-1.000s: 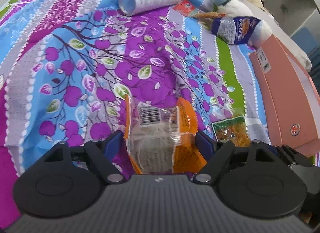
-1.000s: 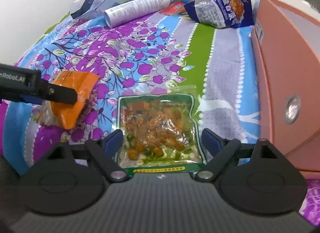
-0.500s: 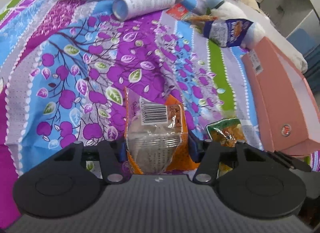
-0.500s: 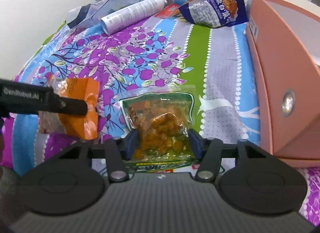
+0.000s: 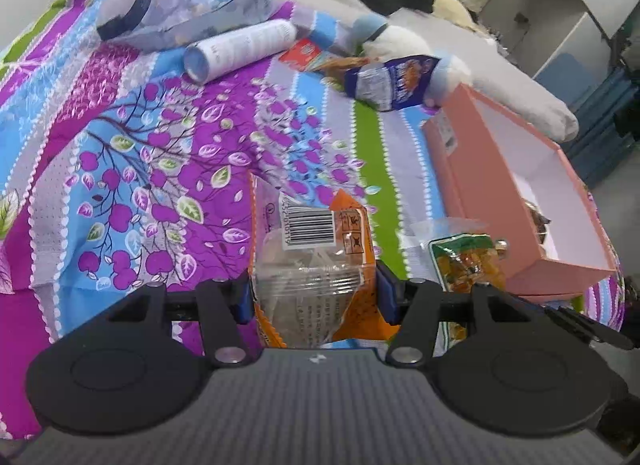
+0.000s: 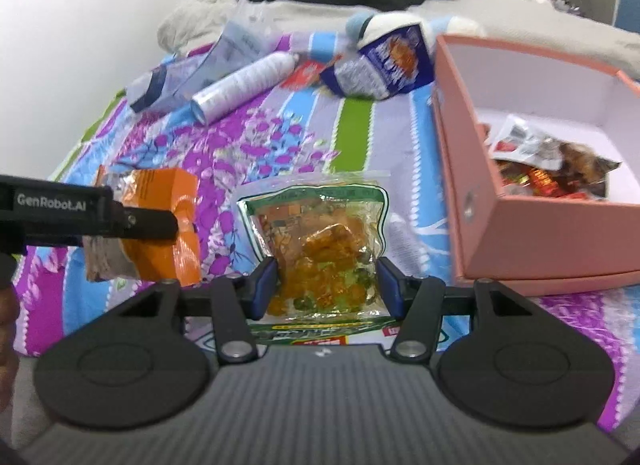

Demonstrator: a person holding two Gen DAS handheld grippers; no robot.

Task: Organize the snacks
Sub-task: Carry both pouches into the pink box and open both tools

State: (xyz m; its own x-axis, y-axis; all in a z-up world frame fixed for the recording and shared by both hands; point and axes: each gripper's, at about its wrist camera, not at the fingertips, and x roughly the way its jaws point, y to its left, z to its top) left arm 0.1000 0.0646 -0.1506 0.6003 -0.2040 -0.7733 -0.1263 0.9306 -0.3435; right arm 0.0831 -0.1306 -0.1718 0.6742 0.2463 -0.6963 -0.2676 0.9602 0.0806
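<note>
Step in hand: both packets are gripped and up off the bedspread [image 5: 132,153], so this reads as the carry leg of a two-handed pick, with the drop into the pink box [image 6: 532,233] to come.
Next move: swing each packet across and over the box's near wall, get it above the open white interior, then part the jaws; the right one sits nearer the box and looks the natural first drop. Watch the floppy bag bottoms on that wall.
Pink box: open-topped, on the bed to the right of both grippers, already holding a heap of red and silver wrappers at its near end.
Orange packet [image 5: 316,265]: orange film with a clear window and a barcode label facing up, pale contents inside, crinkled where it is pinched.
Green-edged packet [image 6: 320,241]: clear pouch of orange-yellow pieces with green bits, green border, printed strip at its lower edge.
Left gripper [image 5: 316,297]: jaws have just been closing; blue pads clamped on the orange packet's sides.
Right gripper [image 6: 326,281]: same story, jaws just closing, pads squeezing the green-edged packet.
Still on the bed: a blue snack bag [image 6: 384,65] and a white can [image 6: 244,87] lying near the far end.
</note>
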